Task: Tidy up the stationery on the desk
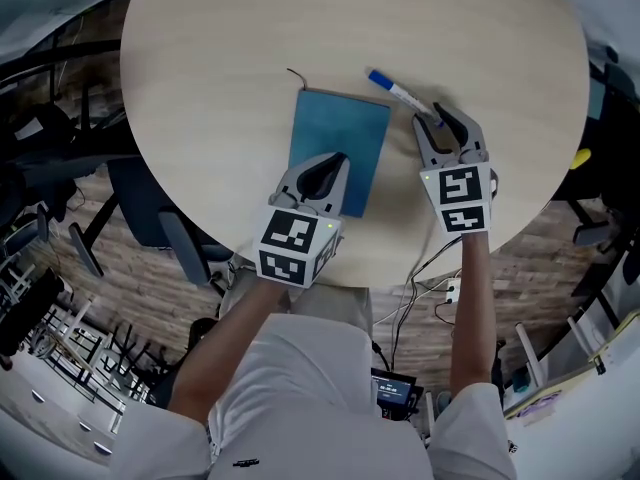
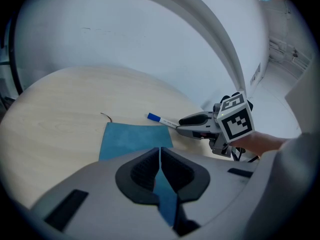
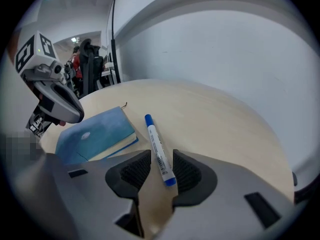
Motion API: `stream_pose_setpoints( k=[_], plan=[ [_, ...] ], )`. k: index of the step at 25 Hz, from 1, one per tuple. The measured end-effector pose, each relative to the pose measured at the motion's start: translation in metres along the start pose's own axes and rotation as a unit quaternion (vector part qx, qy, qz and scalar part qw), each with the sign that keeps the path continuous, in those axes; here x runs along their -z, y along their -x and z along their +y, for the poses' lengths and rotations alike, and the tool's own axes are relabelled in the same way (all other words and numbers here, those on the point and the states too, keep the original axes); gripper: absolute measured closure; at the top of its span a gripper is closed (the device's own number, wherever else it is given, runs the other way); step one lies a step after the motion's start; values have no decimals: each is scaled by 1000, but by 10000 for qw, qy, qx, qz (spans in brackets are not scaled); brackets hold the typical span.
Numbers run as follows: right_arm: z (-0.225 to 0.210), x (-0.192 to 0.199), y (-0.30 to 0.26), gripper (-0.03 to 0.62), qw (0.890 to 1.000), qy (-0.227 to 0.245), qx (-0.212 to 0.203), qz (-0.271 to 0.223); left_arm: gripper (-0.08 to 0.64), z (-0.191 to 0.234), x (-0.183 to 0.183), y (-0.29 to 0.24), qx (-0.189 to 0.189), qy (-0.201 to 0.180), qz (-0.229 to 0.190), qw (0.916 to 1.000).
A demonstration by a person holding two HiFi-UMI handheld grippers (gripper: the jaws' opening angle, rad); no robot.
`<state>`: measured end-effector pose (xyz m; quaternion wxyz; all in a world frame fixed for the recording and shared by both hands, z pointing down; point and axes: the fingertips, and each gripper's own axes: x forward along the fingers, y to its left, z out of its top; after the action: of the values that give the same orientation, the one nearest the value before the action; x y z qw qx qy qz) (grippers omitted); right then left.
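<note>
Lying slantwise between the jaws of the right gripper (image 3: 161, 156), the marker (image 3: 156, 144) has its near blue end caught by the pads, which stand partway closed on its barrel. The rest of the white body and the blue cap run out ahead of the tips across the round table (image 1: 250, 48). Just to that gripper's left sits the blue notebook (image 1: 340, 133), flat on the wood, with a thin dark ribbon (image 1: 295, 73) trailing from its far edge. The left gripper (image 1: 328, 163) points steeply down over the near half of the notebook, jaws pressed together. Blue cover shows in the slit behind the pads, and whether the tips touch it cannot be told. The marker lies ahead and to the right of this gripper, beside the notebook's far right corner
</note>
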<state>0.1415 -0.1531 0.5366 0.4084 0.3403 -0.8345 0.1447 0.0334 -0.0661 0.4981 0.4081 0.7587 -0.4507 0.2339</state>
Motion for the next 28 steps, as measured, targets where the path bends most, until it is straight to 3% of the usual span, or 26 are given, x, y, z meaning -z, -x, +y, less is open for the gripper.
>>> stream_pose_setpoints(
  k=[4,9,18,28],
  plan=[
    [3,7,-6,469,9996,257,11,132,532,1,2,-2,-21,-7,21,10000],
    [5,9,-5,502,9997,117,-9,195,532,-2,7,-1,11,-42,45,10000],
    [11,1,20,502,9971,-708,180,-206,532,1,13,8,64,-98,22,9999],
    [33,12,49,502,9829,-1726,564,-304,532,2,22,22,180,-242,17,9995]
  ],
)
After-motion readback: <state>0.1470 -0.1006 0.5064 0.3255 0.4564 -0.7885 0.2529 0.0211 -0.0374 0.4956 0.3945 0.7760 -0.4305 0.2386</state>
